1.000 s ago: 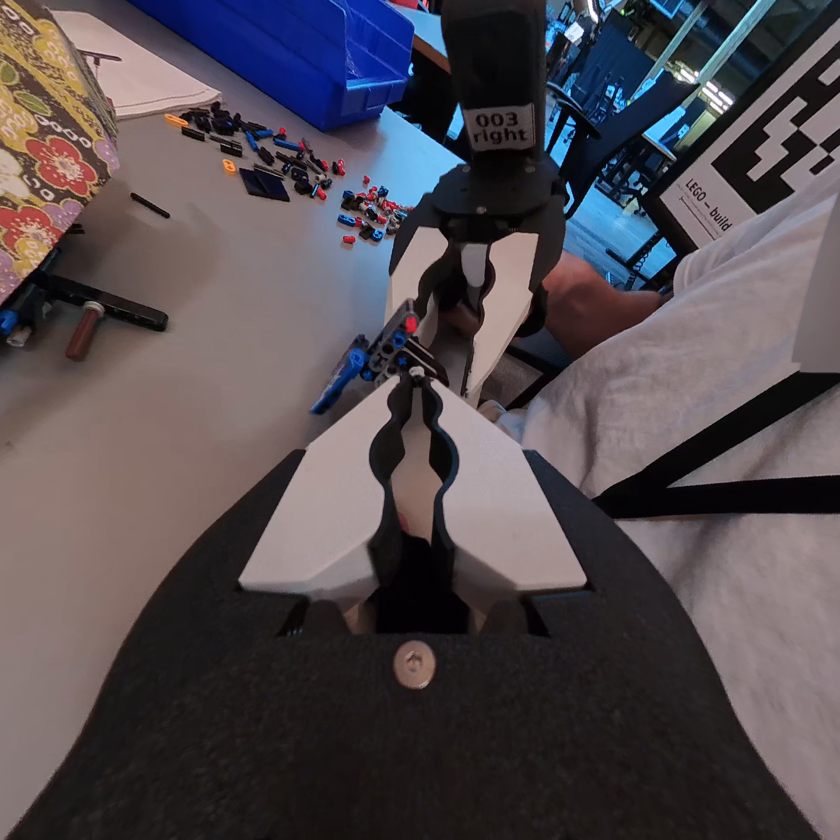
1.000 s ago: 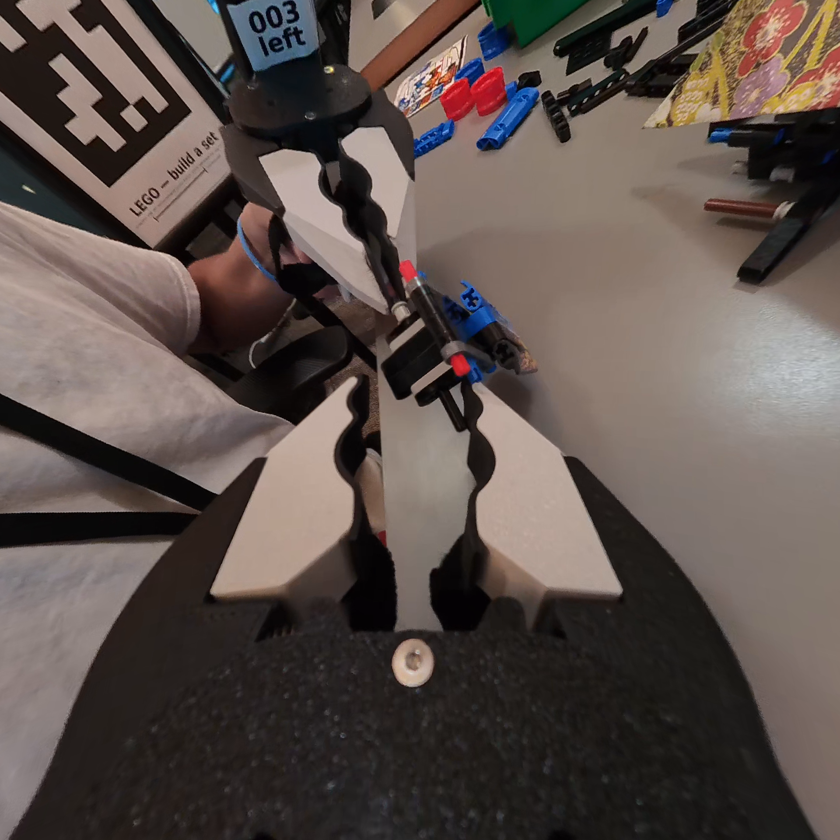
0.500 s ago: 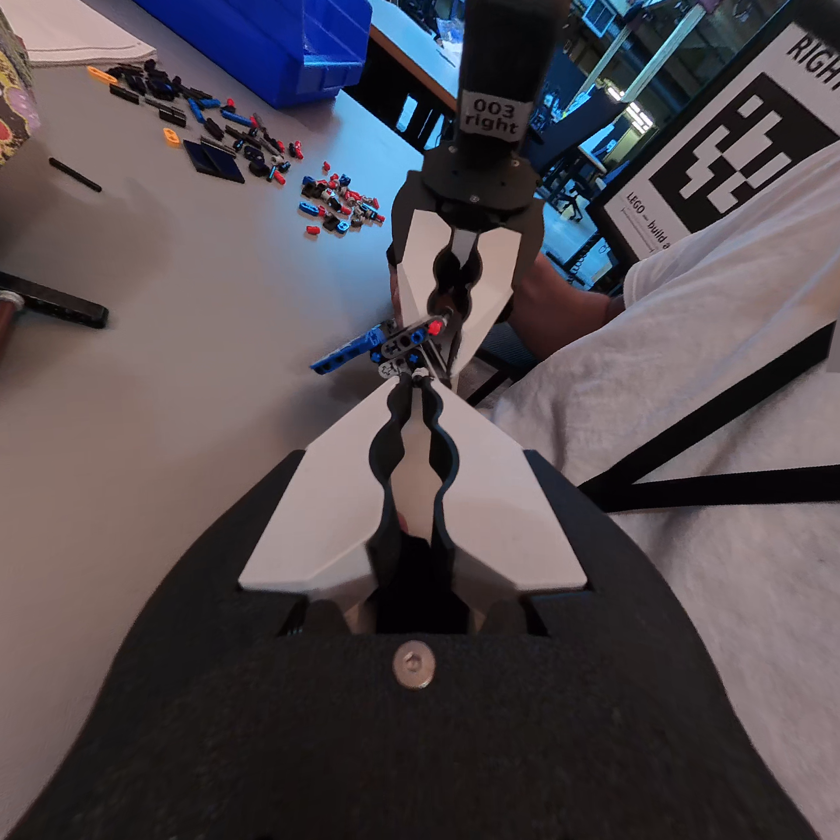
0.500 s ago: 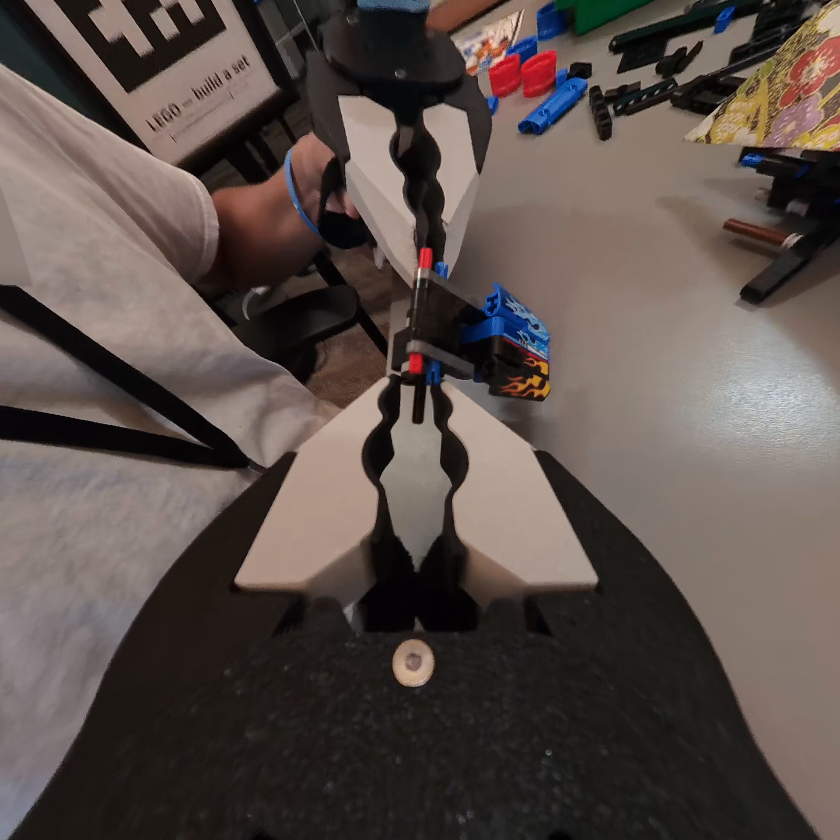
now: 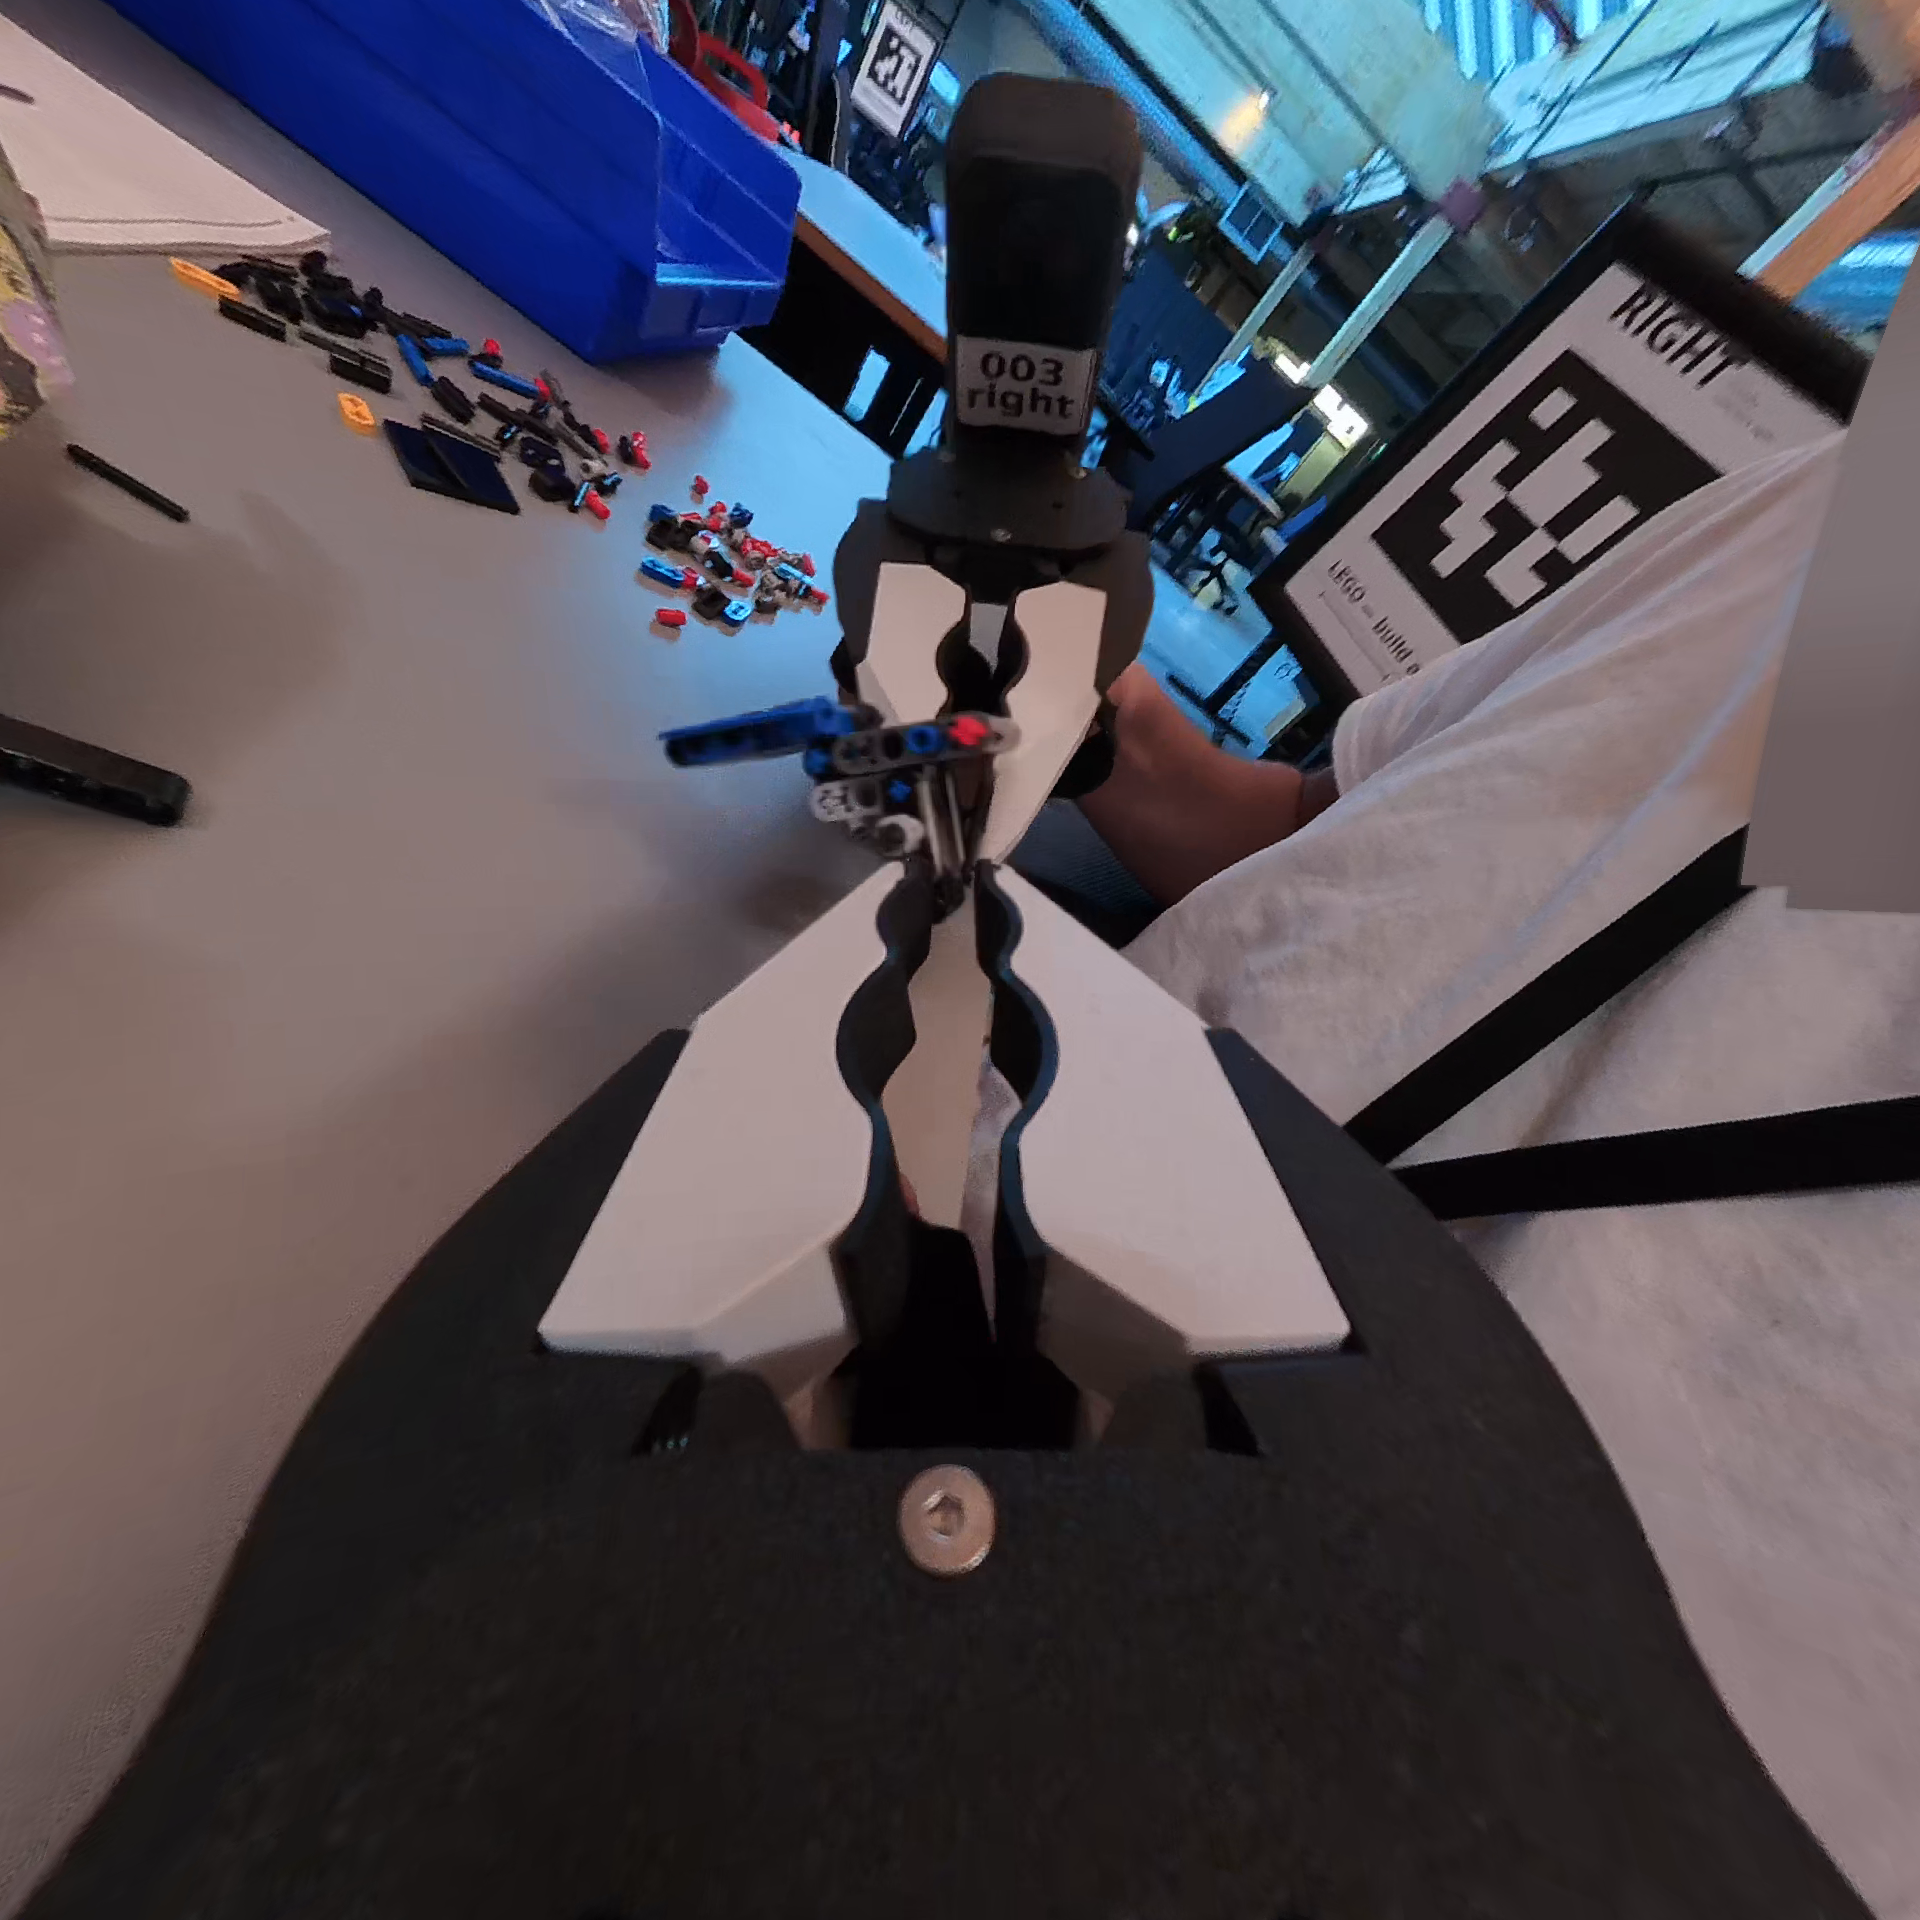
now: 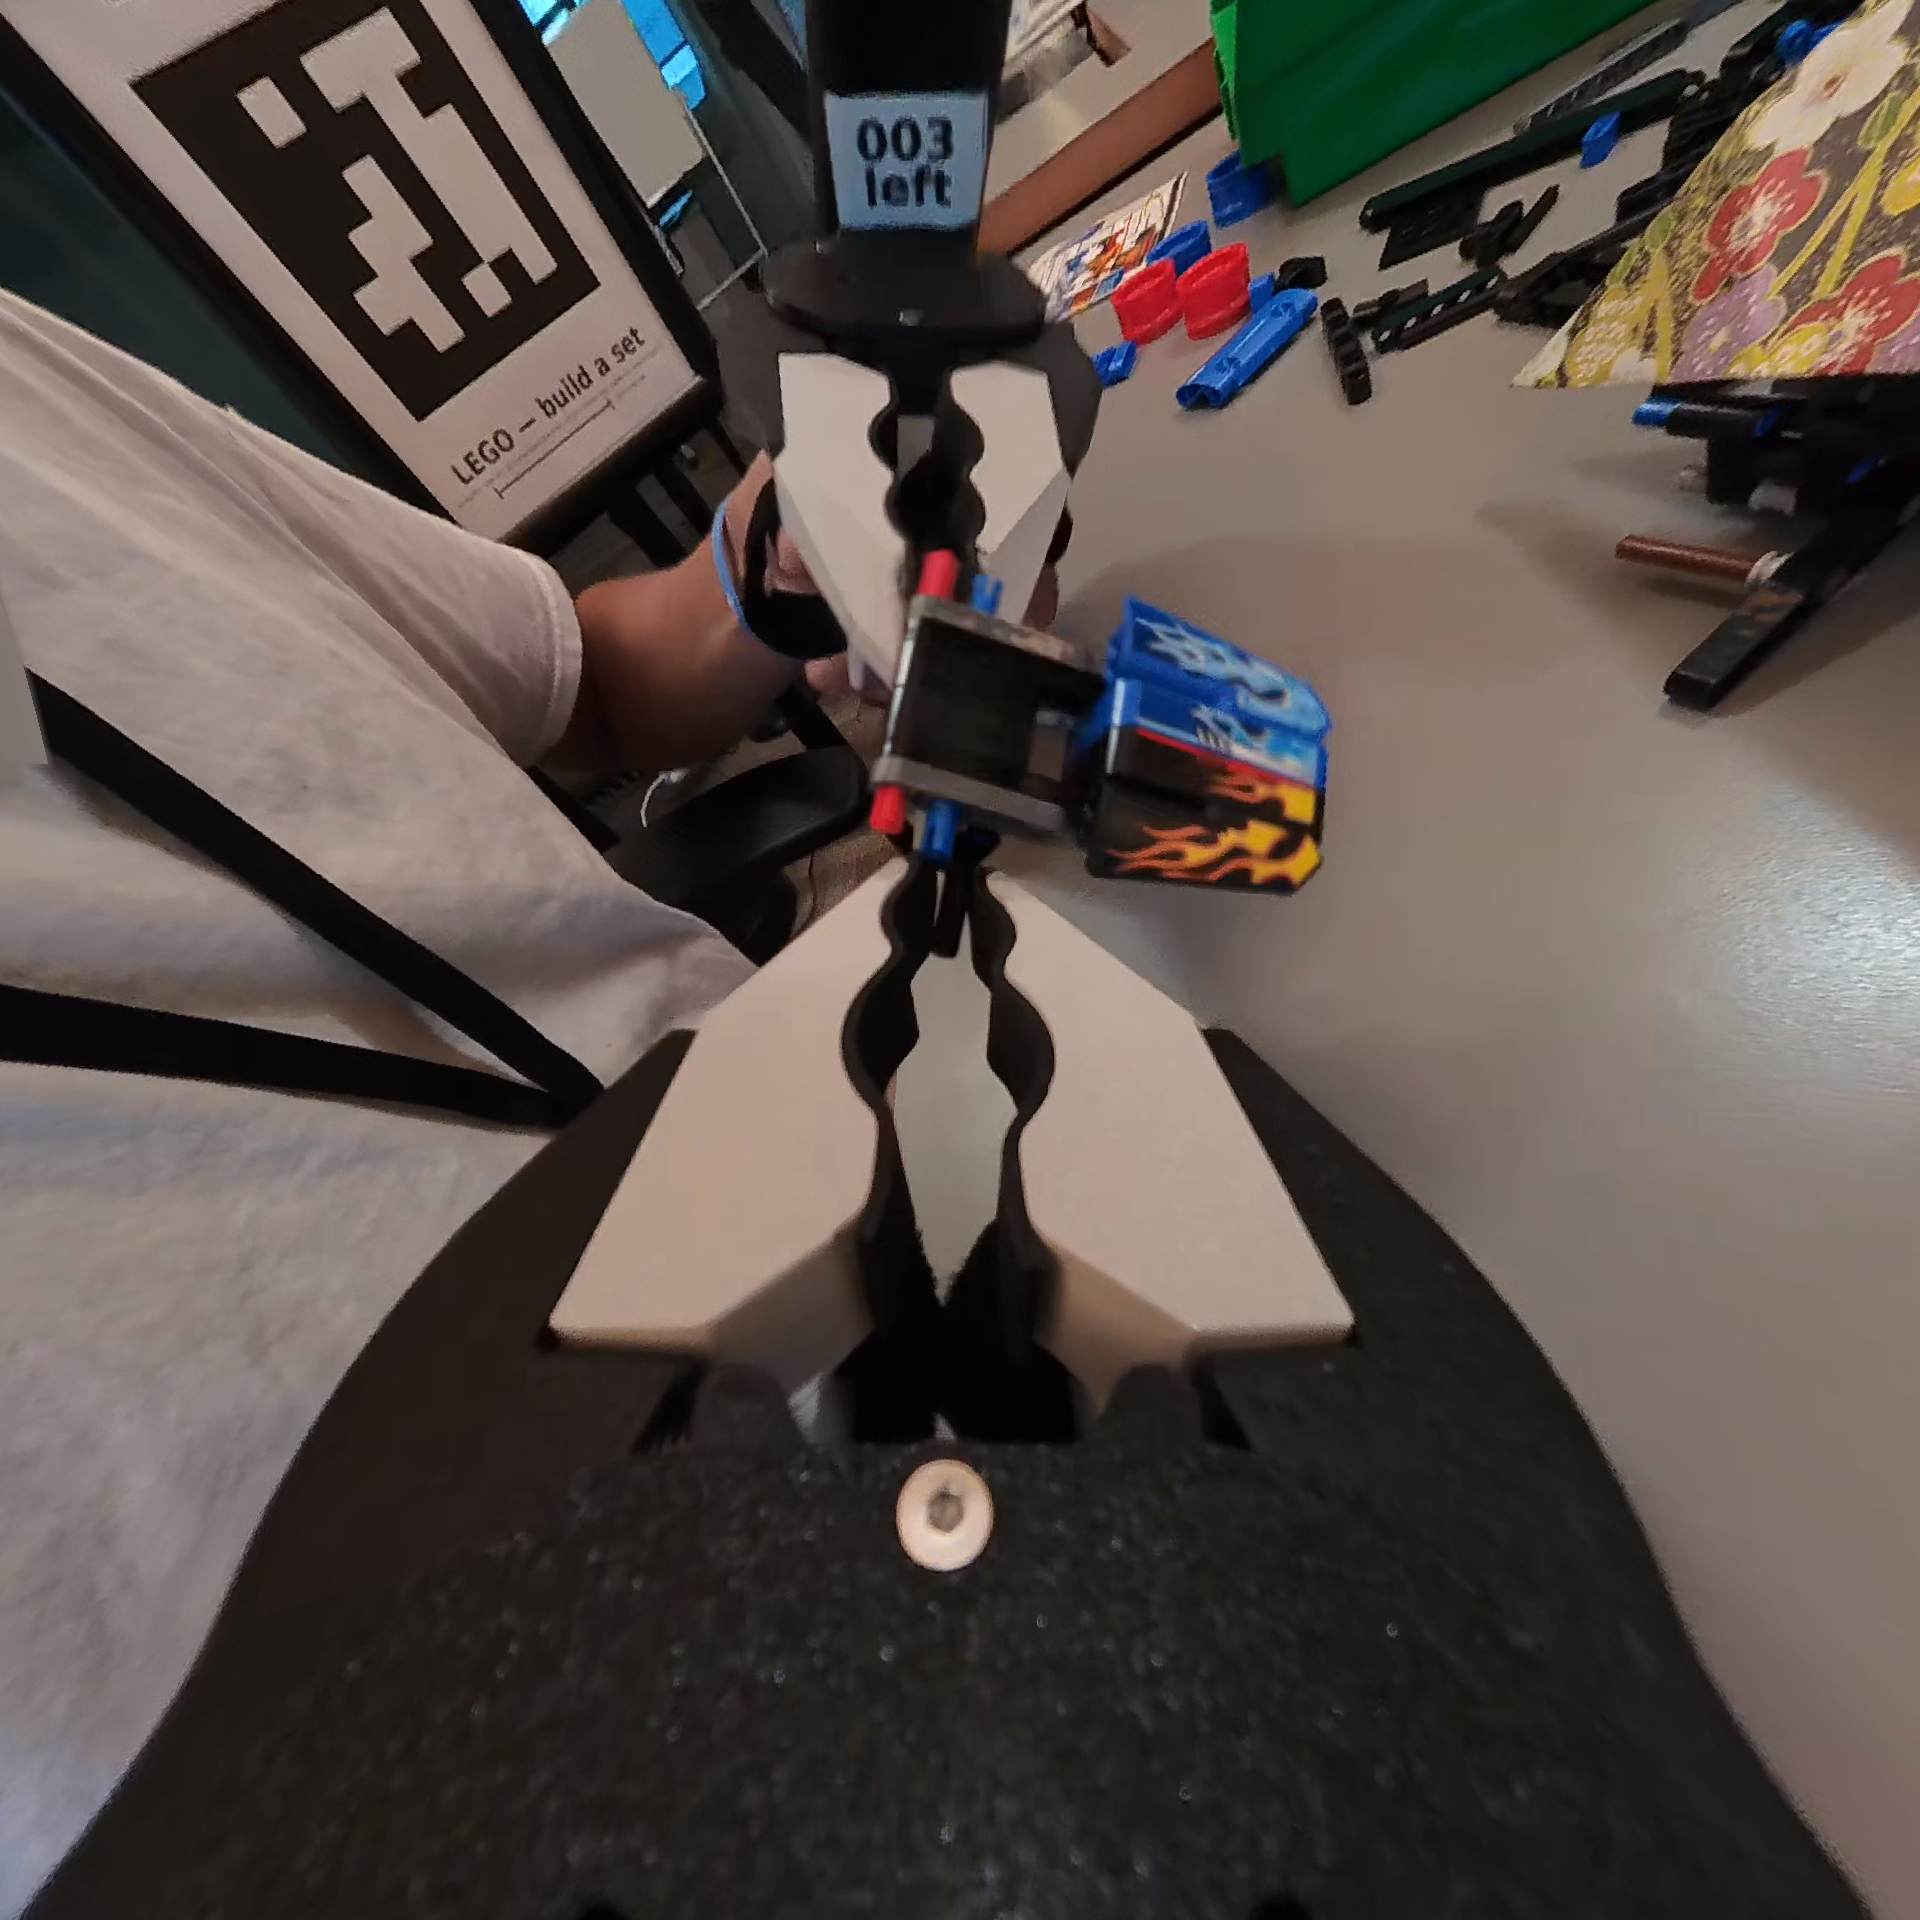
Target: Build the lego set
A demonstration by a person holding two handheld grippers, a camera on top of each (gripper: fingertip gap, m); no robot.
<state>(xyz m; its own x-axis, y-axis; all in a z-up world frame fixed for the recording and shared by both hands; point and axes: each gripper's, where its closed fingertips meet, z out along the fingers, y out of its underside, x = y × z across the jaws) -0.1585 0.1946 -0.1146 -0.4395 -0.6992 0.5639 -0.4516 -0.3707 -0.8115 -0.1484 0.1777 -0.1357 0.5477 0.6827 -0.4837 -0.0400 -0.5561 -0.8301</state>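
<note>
Above the near edge of the grey table (image 5: pixel 312 935), you hold a small lego build (image 6: pixel 1101 748) up in the air between your two grippers. Your left gripper (image 5: pixel 940 883) is pressed nearly together and pinches a thin black rod at one end of the build. Your right gripper (image 6: pixel 940 883) does the same at the other end, with its fingers squeezing a black and blue bit.

In the right wrist view, the build's blue block and its black block with orange flames stick out toward 3 o'clock. In the left wrist view, a blue beam (image 5: pixel 753 732) points out toward 9 o'clock.

At 10 o'clock in the left wrist view lie loose lego pieces (image 5: pixel 727 571) and a blue bin (image 5: pixel 520 187). At 1 o'clock in the right wrist view sit two red rings (image 6: pixel 1179 296) and a flowered cloth (image 6: pixel 1766 229).
</note>
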